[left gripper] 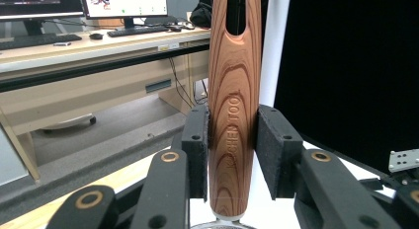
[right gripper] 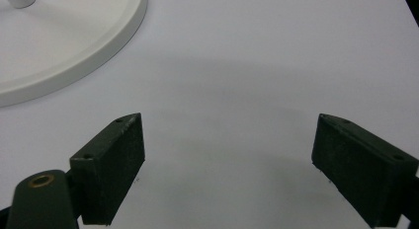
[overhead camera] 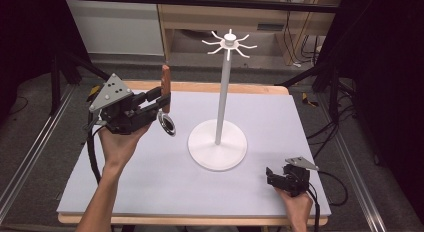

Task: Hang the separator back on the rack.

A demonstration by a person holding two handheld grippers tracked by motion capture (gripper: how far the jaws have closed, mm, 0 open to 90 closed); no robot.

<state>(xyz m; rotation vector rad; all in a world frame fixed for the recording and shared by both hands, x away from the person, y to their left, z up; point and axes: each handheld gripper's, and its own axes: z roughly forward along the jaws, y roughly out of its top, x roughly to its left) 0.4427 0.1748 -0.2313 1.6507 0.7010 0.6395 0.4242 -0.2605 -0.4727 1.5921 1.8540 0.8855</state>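
Observation:
My left gripper point(overhead camera: 161, 103) is shut on a kitchen tool with a wooden handle point(overhead camera: 165, 81), held upright above the left of the table; its metal ring end point(overhead camera: 167, 124) hangs below the jaws. In the left gripper view the wood-grain handle point(left gripper: 233, 110) stands clamped between the two pads, a slot near its top. A white hanging stand point(overhead camera: 223, 82) with a round base point(overhead camera: 218, 144) and hooks point(overhead camera: 229, 43) on top rises at the table's middle. My right gripper point(overhead camera: 272, 177) rests low at the front right, open, with nothing between its jaws point(right gripper: 227, 165).
The table carries a pale grey mat point(overhead camera: 280, 127) with a wooden edge point(overhead camera: 200, 86) behind. The stand's base point(right gripper: 64, 41) lies just up and left of the right jaws. Desks and monitors point(left gripper: 123, 4) stand beyond the table.

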